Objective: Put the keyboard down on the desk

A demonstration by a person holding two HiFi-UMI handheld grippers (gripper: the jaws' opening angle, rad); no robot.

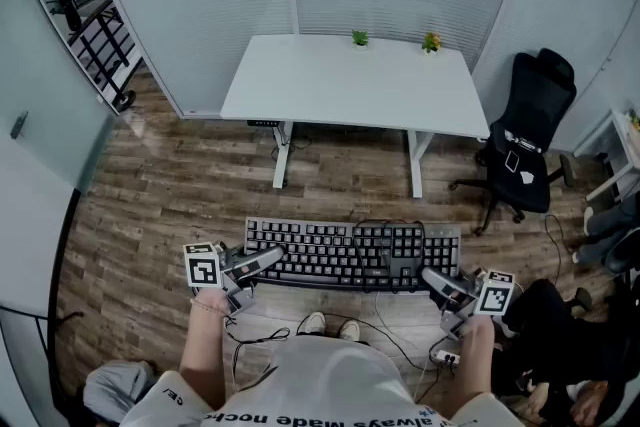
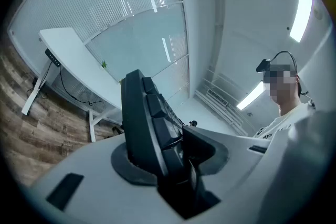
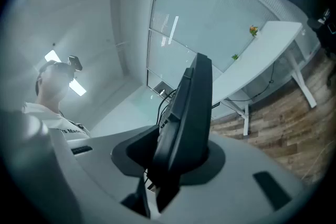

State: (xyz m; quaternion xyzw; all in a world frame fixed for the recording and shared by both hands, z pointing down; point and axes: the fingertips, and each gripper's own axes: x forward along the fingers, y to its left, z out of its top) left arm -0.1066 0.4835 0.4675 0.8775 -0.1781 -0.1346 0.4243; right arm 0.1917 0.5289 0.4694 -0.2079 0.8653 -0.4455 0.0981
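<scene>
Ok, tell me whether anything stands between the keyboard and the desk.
Nothing visible does. The keyboard hangs over bare floor short of the desk, whose top is bare apart from two small plants at its far edge.

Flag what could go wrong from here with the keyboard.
The keyboard is held only at its two ends by the left gripper and right gripper; a slip at either could drop it. Its cable lies loose on the keys and could slide off, snagging. Two plants on the desk could get knocked.
</scene>
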